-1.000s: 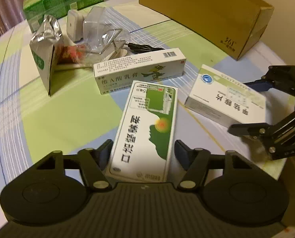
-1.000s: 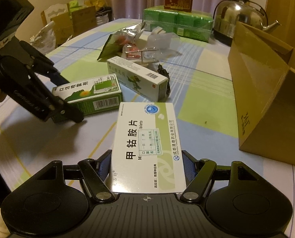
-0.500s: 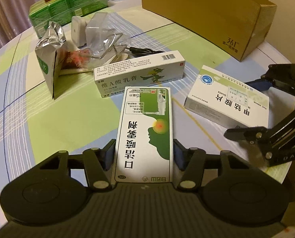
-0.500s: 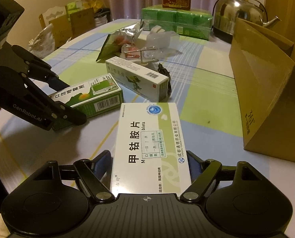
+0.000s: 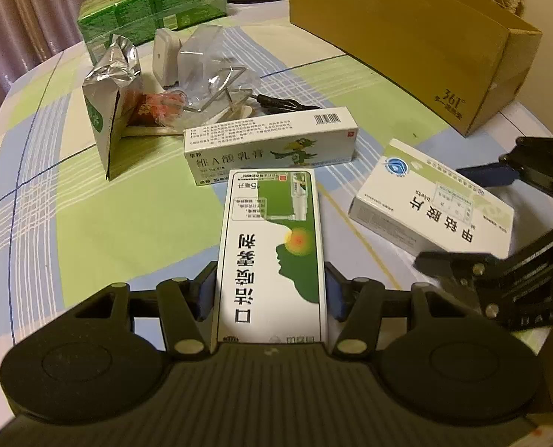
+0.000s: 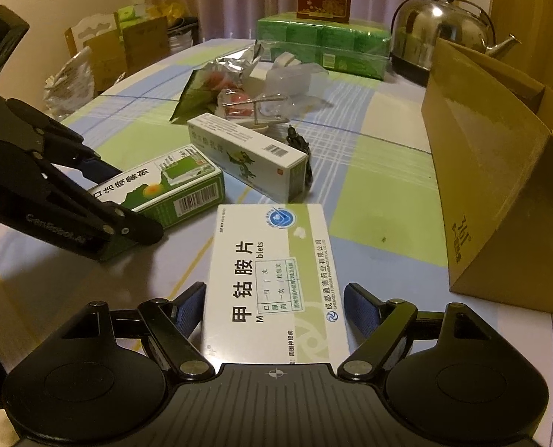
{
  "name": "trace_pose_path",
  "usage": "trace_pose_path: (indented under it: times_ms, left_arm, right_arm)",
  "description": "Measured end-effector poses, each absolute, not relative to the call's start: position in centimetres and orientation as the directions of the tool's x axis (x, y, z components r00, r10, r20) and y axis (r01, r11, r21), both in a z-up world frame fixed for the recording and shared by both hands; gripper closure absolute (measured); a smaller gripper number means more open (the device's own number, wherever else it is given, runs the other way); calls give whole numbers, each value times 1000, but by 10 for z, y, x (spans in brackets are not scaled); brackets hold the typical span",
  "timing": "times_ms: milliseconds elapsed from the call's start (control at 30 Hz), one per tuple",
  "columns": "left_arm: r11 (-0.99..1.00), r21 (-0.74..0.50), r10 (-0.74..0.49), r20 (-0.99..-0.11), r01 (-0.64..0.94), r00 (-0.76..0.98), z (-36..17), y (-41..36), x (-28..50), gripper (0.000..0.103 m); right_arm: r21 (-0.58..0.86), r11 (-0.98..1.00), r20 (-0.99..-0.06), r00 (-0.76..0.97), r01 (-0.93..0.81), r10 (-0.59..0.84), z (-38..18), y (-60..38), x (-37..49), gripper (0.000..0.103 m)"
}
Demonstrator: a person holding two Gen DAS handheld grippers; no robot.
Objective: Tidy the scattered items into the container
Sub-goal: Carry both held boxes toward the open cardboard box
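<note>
Since a second earlier I had slid both tools further on: the left tool (image 5: pixel 270 294) clamped the green-and-white spray box (image 5: pixel 272 246), while the right tool (image 6: pixel 274 307) stood open around the white tablet box (image 6: pixel 276 279) lying flat on the desk (image 6: pixel 369 171). I judged squeezing evenly at mid-length best before lifting toward the cardboard container (image 6: pixel 499 171).

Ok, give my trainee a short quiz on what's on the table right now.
1. True or false: the left gripper straddles the green-and-white box, and the right gripper straddles the white tablet box.
2. In the left wrist view, what lies just beyond the green-and-white box? A) a mug B) the long white carton C) a bowl
3. Fill in: in the right wrist view, the cardboard box stands on the ___ side.
Key: 1 true; 2 B; 3 right.
</note>
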State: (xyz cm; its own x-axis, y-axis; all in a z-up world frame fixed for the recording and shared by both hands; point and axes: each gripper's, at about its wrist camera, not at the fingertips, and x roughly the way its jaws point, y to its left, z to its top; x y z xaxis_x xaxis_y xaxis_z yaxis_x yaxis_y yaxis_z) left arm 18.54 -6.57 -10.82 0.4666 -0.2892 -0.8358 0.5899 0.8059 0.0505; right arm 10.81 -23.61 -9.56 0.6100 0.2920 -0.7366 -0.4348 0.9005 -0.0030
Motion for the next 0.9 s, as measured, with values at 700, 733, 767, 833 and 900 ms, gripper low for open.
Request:
trace_pose_path:
  times_ms: [700,733,767,833,900]
  left_arm:
    - [861,34,-279,-803,508,526,-67,-68,143,52]
    - [861,32,-283,-799,507,531,-63,-68,139,52]
    - [860,34,-285,-795,509,535,-60,-69,134,52]
    - [859,43,-284,-790,511,544,-55,-72,126,52]
    - [858,42,-285,-790,511,543,-54,-73,120,52]
  right_arm:
    - [-19,917,-686,673,-397,277,-47,-256,75,35]
    - [-19,920,-681,678,-393,275,-44,-258,71,35]
    - [-21,922,-676,684,-387,272,-40,-261,68,35]
    - [-25,927,-668,696,-374,263,-33,-267,59,35]
    - [-27,933,-664,704,-360,253,-29,-272,52,35]
